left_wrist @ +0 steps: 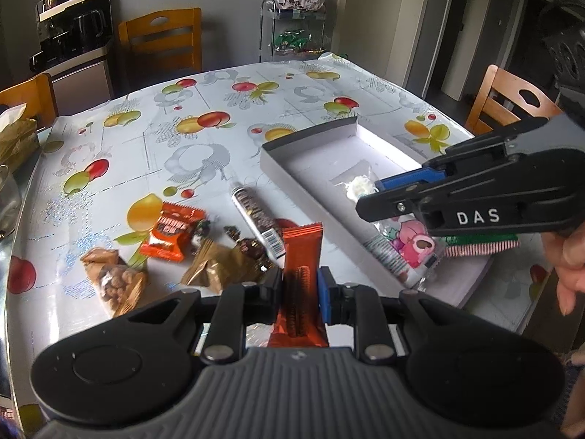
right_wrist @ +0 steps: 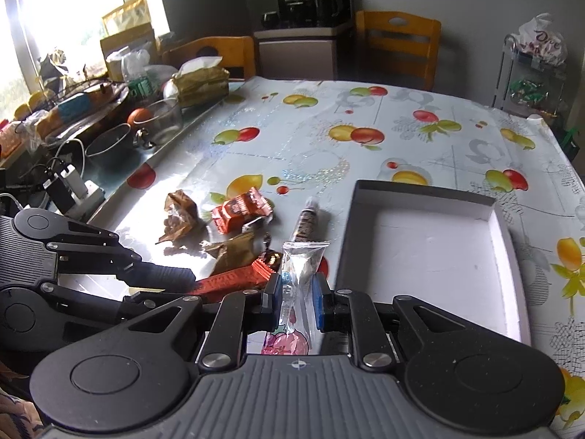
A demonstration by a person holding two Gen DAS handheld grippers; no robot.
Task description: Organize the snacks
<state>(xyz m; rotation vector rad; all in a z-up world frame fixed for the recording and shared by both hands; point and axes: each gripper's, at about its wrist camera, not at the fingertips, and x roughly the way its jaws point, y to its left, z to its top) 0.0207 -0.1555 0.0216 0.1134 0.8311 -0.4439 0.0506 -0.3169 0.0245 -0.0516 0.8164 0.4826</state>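
Observation:
In the left wrist view my left gripper (left_wrist: 300, 285) is shut on an orange wafer bar (left_wrist: 301, 252) that stands upright between its pads. My right gripper (left_wrist: 380, 197) comes in from the right over the near end of a shallow grey box (left_wrist: 274, 153), shut on a clear packet with a pink cartoon (left_wrist: 413, 241). The right wrist view shows my right gripper (right_wrist: 298, 292) pinching that clear packet (right_wrist: 303, 259) just left of the box (right_wrist: 420, 190), whose inside looks bare. To its left, my left gripper (right_wrist: 193, 283) holds the orange bar (right_wrist: 234, 280).
Loose snacks lie left of the box: an orange packet (left_wrist: 172, 234), brown packets (left_wrist: 113, 278), a long dark stick pack (left_wrist: 256, 219). A green and pink-striped wrapper (left_wrist: 475, 245) lies under the right gripper. A glass bowl (right_wrist: 161, 120), a power strip (right_wrist: 73, 186) and clutter line the table's left side. Wooden chairs (left_wrist: 161, 40) surround it.

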